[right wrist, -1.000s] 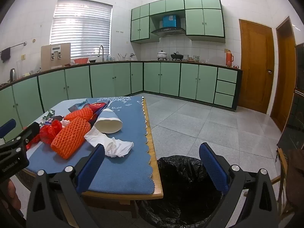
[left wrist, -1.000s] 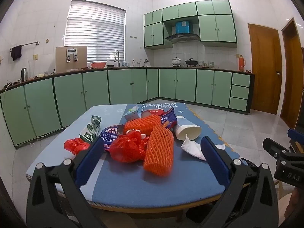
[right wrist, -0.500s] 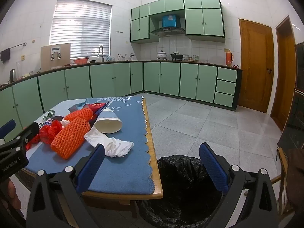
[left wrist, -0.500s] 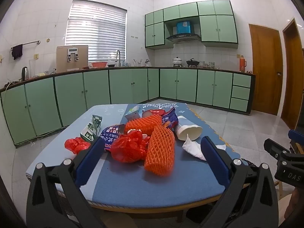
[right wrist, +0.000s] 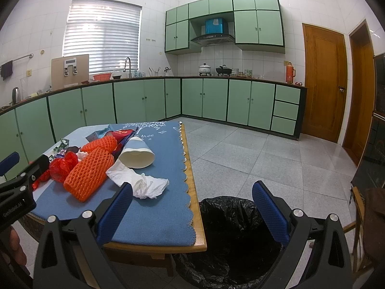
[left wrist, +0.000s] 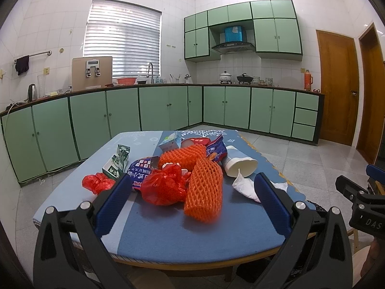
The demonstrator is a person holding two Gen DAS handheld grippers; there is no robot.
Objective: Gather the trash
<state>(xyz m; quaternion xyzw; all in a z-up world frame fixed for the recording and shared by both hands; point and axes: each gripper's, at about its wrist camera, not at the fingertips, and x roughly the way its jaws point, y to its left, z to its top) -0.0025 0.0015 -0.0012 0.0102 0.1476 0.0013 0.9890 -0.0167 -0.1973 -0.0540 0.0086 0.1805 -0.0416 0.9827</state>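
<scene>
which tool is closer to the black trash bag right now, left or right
Right. The right tool hangs open with the black trash bag just below and ahead of it, beside the table. The left tool is open over the table's near edge, facing the trash pile.

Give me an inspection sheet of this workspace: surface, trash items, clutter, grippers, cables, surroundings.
Surface: table under a blue cloth, wooden edge showing.
Job's things: two orange foam nets, red plastic bag, crumpled tissue, tipped paper cup, snack wrappers, green carton; black-lined bin beside the table.
Clutter: nothing seen beyond the trash.
Grippers: left gripper open, empty; right gripper open, empty, above the bin's edge.
Cables: white cord by the kettle.
Surroundings: green cabinets, wooden doors.
</scene>
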